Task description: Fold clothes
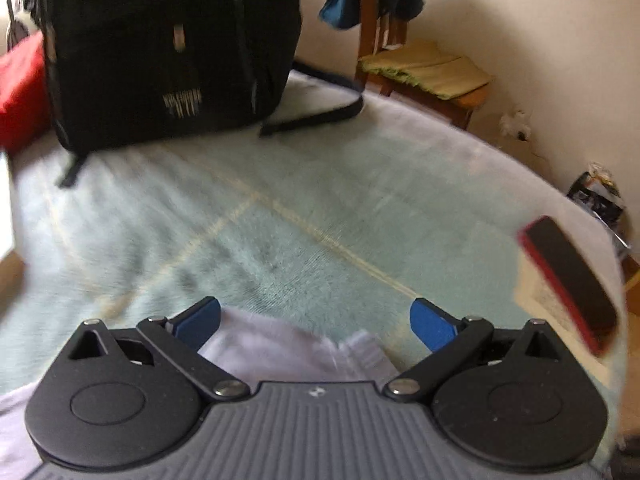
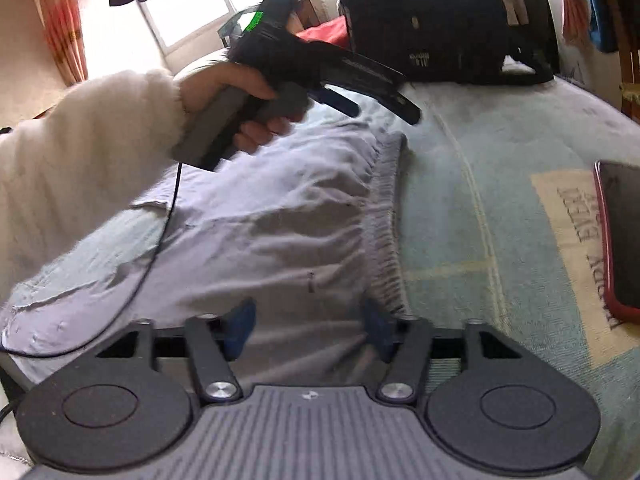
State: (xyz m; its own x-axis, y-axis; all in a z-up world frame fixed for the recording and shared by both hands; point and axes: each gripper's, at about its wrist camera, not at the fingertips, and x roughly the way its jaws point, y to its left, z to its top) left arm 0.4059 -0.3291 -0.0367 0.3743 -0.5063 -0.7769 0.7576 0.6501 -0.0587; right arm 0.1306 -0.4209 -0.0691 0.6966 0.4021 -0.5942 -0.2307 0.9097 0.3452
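Pale lilac garment [image 2: 280,216] lies spread on the bed [image 2: 460,208], ribbed hem twd the middle. Left claw [image 1: 316,320] wide, nothing in it, over garment's edge. Right claw [image 2: 310,324] also apart, low over the cloth near the hem. Black backpack [image 1: 168,52] at far end; phone [image 2: 620,240] w/ red case to the right.

Pale lilac garment [image 2: 256,236], wrinkled, spread flat on bed
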